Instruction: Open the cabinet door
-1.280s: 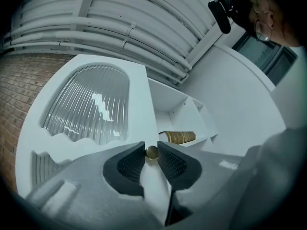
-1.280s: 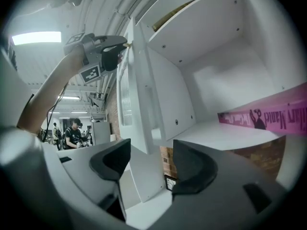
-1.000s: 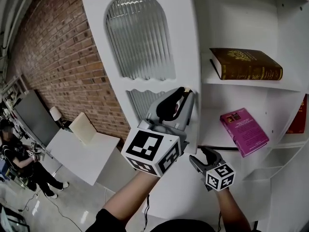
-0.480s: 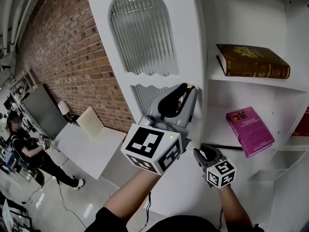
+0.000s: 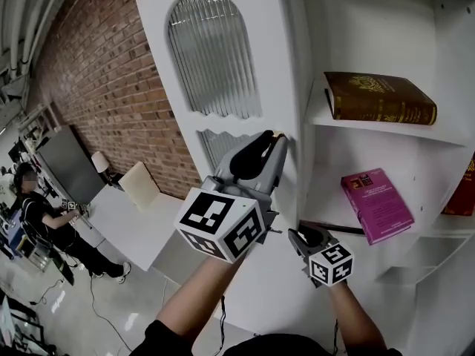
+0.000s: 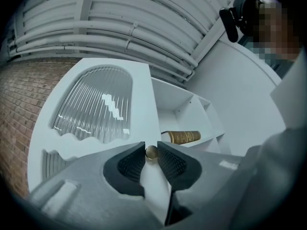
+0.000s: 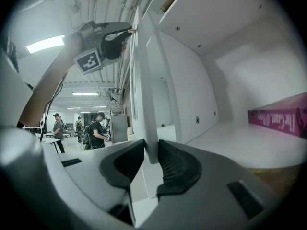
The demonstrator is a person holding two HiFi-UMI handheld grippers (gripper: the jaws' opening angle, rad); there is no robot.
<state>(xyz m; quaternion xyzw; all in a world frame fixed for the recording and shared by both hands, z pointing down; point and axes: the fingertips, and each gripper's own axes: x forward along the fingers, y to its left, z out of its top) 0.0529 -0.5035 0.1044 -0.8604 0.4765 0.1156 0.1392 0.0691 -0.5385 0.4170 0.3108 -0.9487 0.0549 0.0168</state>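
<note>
Now, door knob (image 6: 151, 152) — in left gripper (image 6: 151, 146).

We see the white cabinet door (image 5: 273, 73) swung wide open, standing upright and angled well out from the cabinet's shelves (image 5: 386, 128). An arched pane of ribbed glass (image 5: 211, 54) fills its upper part. A second ribbed pane with a wavy top edge (image 5: 219, 148) sits below. A small round brass knob (image 6: 151, 152) juts from its free edge.

Brown book (image 5: 378, 99), pink book (image 5: 377, 204) lying below it, brick wall (image 5: 111, 87), white table (image 5: 122, 225)
</note>
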